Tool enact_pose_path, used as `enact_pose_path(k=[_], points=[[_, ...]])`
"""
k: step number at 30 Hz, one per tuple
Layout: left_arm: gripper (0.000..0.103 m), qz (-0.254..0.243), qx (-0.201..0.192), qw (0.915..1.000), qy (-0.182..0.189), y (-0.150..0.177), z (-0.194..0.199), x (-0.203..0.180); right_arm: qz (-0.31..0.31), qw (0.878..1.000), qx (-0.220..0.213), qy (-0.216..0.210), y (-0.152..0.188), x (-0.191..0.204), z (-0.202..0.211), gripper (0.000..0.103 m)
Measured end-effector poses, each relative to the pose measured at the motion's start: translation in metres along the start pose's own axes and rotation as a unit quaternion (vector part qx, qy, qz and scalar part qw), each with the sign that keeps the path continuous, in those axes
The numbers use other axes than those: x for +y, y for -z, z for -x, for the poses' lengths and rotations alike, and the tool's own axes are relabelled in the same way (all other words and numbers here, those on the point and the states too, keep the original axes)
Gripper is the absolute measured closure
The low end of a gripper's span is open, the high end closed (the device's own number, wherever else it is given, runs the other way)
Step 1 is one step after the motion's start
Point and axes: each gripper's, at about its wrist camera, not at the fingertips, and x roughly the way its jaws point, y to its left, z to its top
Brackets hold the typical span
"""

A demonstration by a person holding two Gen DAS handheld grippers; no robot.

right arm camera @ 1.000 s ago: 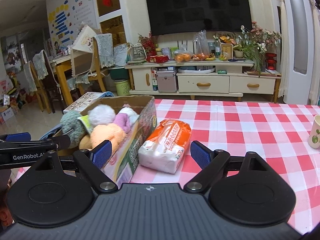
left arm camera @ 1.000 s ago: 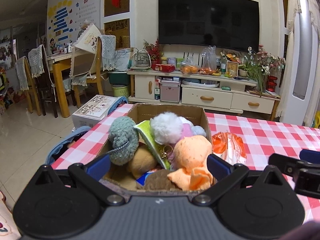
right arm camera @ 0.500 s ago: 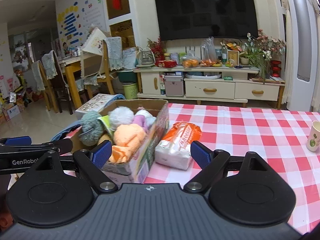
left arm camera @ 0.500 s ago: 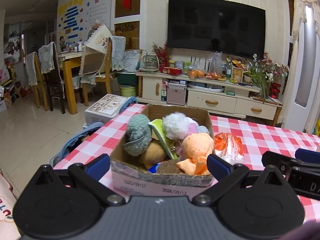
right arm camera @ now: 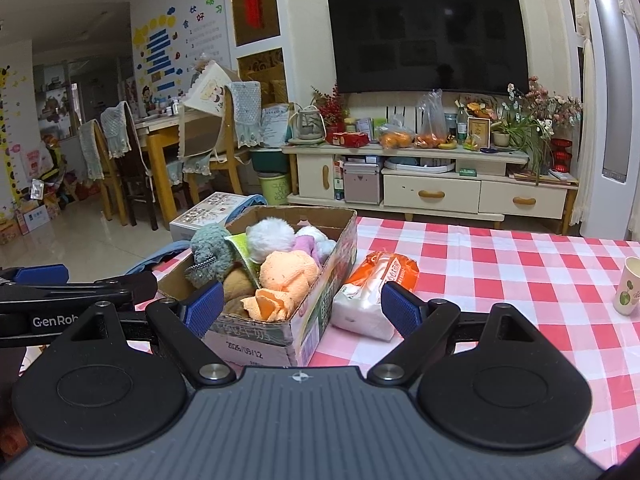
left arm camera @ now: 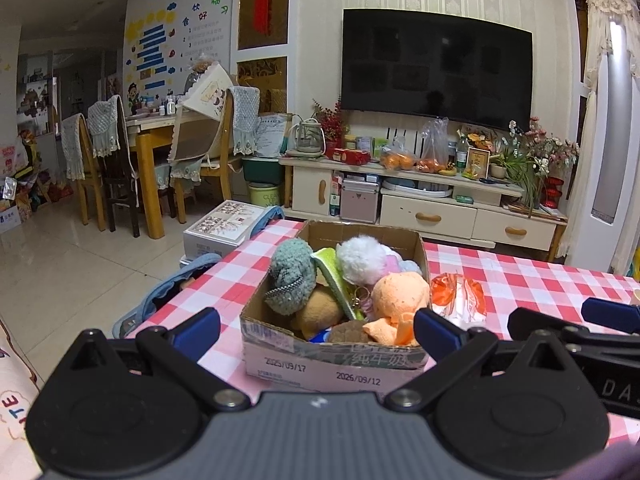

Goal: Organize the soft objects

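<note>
A: Even, soft indoor light; both views fairly bright, shadows faint.
B: Glare on the floor tiles (left arm camera: 60,264). Fisheye bends walls at the edges; dark corners. Television (right arm camera: 426,40) screen shows dim reflections.

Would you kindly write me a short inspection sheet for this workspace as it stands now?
Surface: table under a red-and-white checked cloth.
Job's things: open cardboard box heaped with soft toys; orange plush at the near corner, grey-green plush on the left.
Clutter: orange tissue pack beside the box; paper cup far right.
Grippers: left gripper and right gripper both open, empty.
Cables: nothing seen.
Surroundings: television, cabinet, dining chairs.
</note>
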Motion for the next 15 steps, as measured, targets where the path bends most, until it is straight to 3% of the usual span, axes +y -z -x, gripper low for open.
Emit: enact_pose_path(k=[15], points=[[0.001, -0.013, 0.001, 0.9998, -0.013, 0.0052, -0.0058, -0.0058, -0.005, 1.0, 0.009, -0.001, 0.0069, -0.0025, -0.0042, 0.0]])
